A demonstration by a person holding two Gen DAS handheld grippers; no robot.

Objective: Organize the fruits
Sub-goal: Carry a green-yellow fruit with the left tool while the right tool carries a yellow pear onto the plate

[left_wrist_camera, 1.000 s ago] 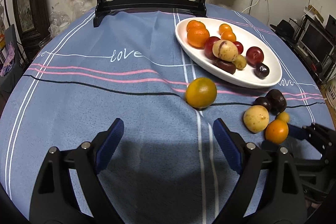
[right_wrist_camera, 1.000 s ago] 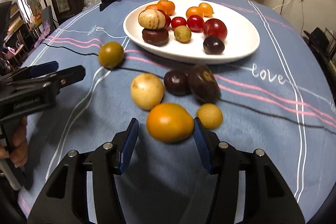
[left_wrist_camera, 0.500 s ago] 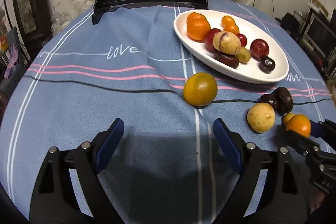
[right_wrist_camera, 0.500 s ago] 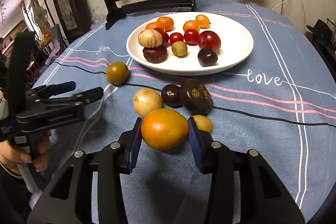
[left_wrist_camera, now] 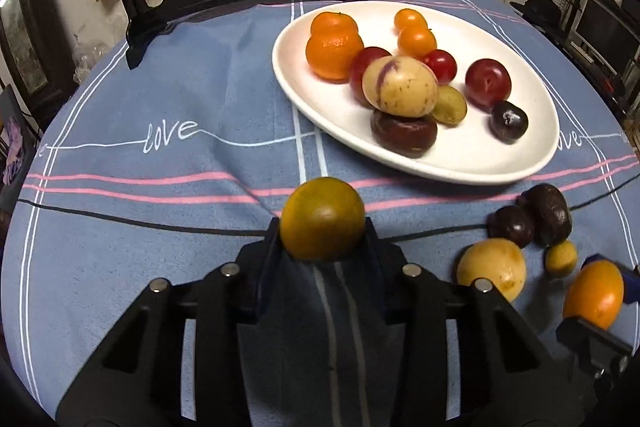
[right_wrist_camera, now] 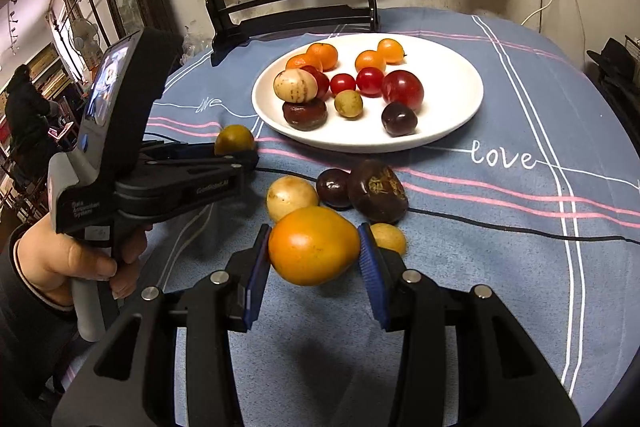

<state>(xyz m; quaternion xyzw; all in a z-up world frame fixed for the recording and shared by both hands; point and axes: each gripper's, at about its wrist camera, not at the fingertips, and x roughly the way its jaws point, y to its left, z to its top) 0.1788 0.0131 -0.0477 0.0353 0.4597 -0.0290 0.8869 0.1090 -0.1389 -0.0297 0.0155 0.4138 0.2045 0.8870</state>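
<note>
step: both grippers loaded, carry-to-plate pending
left gripper (left_wrist_camera: 322, 227): jaws pinching round greenish-orange citrus fruit (left_wrist_camera: 322, 218), just short of white oval ceramic plate (left_wrist_camera: 460, 169)
right gripper (right_wrist_camera: 314, 253): jaws pinching orange pear-shaped fruit (right_wrist_camera: 313, 245), looks raised off blue striped tabletop (right_wrist_camera: 500, 247)
next: likely carry both over the rim, release on bare plate, miss piled fruit
left out: four loose fruits near the plate

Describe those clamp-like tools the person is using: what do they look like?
Each gripper has two black plastic arms dotted with silver rivets, ending in ribbed blue pads. The left gripper has a grey pistol handle, a bulky black housing with a small lit screen and faint white lettering. The hand holding it wears a dark sleeve.
</note>
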